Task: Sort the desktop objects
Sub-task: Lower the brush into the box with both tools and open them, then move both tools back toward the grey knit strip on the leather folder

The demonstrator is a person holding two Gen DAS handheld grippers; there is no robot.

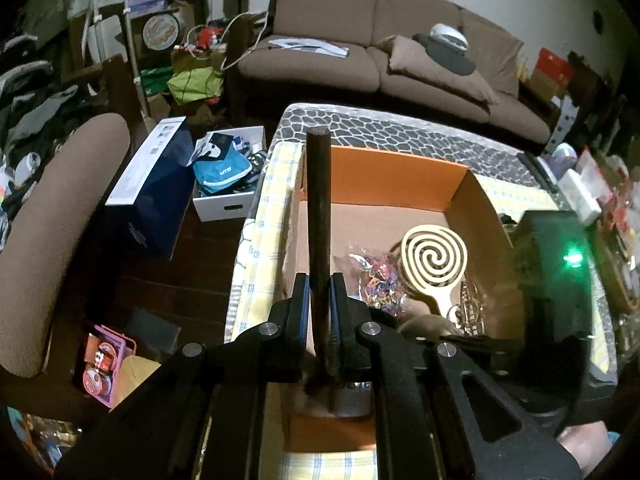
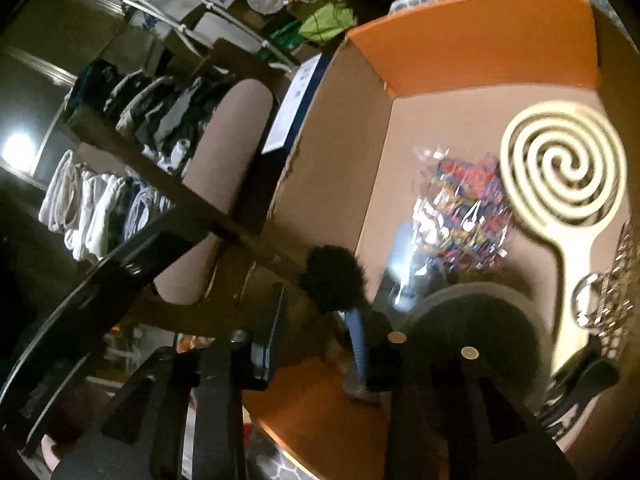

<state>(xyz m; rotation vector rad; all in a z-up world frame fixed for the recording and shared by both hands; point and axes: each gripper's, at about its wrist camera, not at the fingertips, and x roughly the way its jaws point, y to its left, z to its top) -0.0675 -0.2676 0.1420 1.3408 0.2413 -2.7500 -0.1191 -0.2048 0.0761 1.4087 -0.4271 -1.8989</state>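
The left gripper [image 1: 319,280] is pinching a long dark brown stick-like handle [image 1: 319,200] between its blue-lined black fingers [image 1: 301,300], holding it upright over the near left part of an open cardboard box with orange flaps [image 1: 384,168]. In the right wrist view the same dark handle [image 2: 192,200] is slanting across the frame and ending in a black fuzzy round head [image 2: 333,276] just above the box's left wall [image 2: 336,152]. The right gripper [image 2: 316,340] is sitting with its fingers spread apart, one dark finger [image 2: 266,340] outside the box wall and one blue-padded finger [image 2: 356,344] inside; nothing is pressed between them, and the fuzzy head is hanging just beyond their tips. Inside the box, a clear bag of multicoloured small pieces [image 1: 376,280] is lying on the floor, and just to its right a pale wooden spiral-cut paddle with a short handle [image 1: 434,260] is resting flat. A shiny metallic chain-like object [image 1: 468,312] is lying beside the paddle's handle. The box is standing on a yellow checked cloth [image 1: 264,220] spread over a table.
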